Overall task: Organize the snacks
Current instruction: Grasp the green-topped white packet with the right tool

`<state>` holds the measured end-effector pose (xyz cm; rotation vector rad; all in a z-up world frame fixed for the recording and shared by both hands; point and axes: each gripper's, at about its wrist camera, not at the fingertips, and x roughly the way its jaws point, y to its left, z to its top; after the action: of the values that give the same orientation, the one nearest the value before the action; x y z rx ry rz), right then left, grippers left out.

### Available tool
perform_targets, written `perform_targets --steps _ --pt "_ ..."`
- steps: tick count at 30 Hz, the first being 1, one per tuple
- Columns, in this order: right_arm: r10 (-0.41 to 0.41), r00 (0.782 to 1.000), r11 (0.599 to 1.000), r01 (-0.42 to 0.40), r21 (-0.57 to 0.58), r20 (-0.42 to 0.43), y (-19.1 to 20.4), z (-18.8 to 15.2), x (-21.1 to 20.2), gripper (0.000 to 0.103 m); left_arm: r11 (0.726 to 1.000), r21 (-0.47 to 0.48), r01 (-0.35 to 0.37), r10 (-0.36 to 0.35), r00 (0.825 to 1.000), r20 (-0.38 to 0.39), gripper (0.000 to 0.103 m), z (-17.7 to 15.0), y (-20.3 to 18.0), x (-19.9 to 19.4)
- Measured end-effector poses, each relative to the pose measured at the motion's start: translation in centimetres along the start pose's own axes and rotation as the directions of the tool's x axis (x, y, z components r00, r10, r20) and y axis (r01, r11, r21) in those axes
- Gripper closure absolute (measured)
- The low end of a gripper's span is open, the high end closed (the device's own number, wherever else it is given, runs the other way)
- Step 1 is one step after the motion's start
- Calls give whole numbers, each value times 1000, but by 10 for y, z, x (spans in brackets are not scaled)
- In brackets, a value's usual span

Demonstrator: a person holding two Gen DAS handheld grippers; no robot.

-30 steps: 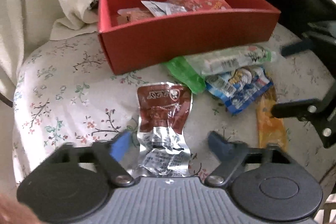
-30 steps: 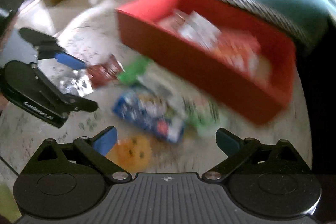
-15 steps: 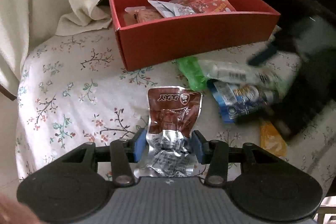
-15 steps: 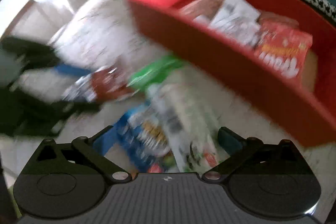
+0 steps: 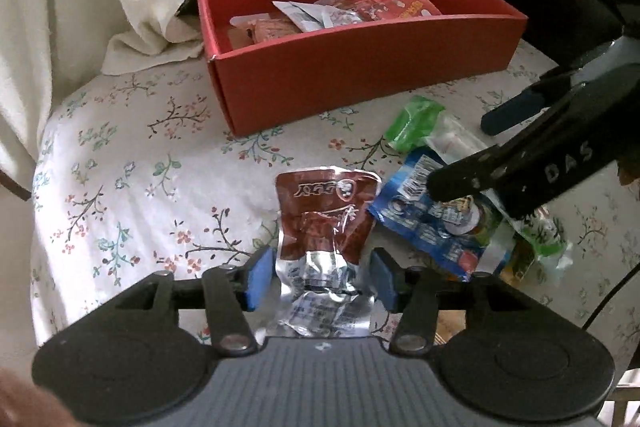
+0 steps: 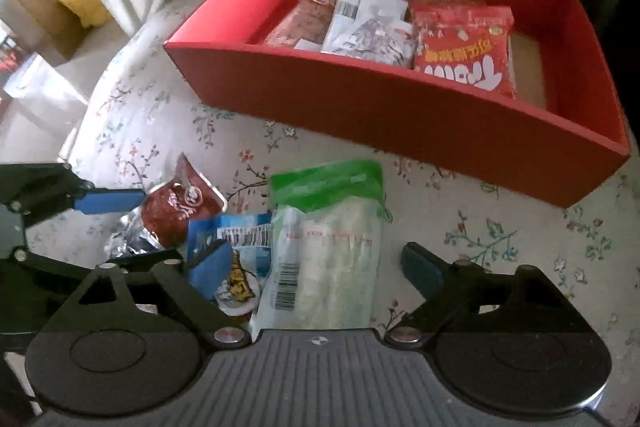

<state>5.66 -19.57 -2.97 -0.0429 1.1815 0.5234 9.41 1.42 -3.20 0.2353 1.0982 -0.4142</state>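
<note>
- Over the floral cloth, left gripper (image 5: 318, 279) straddles the brown-and-silver foil packet (image 5: 326, 227), jaws just reopened, pads not gripping.
- Right gripper (image 6: 316, 265), narrowing but apart, brackets the green-topped clear packet (image 6: 328, 239), bound for the red cardboard box (image 6: 400, 107).

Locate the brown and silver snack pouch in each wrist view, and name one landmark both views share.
Left wrist view: brown and silver pouch lies bottom centre, between the left claw's pads.
Right wrist view: the pouch sits at middle left, beside the blue packet.
Shared landmark: the red box.
</note>
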Motion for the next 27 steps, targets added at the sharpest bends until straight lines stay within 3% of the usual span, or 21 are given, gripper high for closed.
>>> perform_targets --steps 2,6,9,11,13,15,17,18,19,27 --pt "-10 1000 999 9 43 25 1 -9 -2 9 1000 6 7 -7 1000 5 54 -1 1 0" --pt "-9 999 999 7 45 38 -7 -25 -14 3 1000 -4 -16 16 1000 24 27 -4 4 4" --pt "-9 1000 1000 9 13 21 -1 -23 -9 0 1000 -4 -21 21 999 30 26 -4 4 5" --pt "-9 999 1000 8 16 34 2 -24 -9 0 1000 -9 -21 22 999 38 28 -4 3 4" --pt "-6 999 999 5 33 34 1 -24 -11 1 1000 -16 -21 22 998 54 38 -5 3 3" --pt "5 999 999 -7 52 37 -1 -26 -14 10 1000 -18 -9 10 998 60 64 -3 5 -1" --pt "9 999 997 -13 82 51 -4 -31 -22 29 1000 -21 -9 10 999 50 64 -1 6 -2" --pt "30 998 994 -36 107 57 -9 -33 -26 44 1000 -23 -11 12 999 46 64 -1 6 -2" --pt "69 996 987 -77 144 60 -15 -34 -28 50 1000 -25 -17 18 999 41 64 -1 5 -2" --pt "83 994 982 -95 165 76 -20 -36 -30 58 993 -120 -9 14 999 43 65 2 5 -7"
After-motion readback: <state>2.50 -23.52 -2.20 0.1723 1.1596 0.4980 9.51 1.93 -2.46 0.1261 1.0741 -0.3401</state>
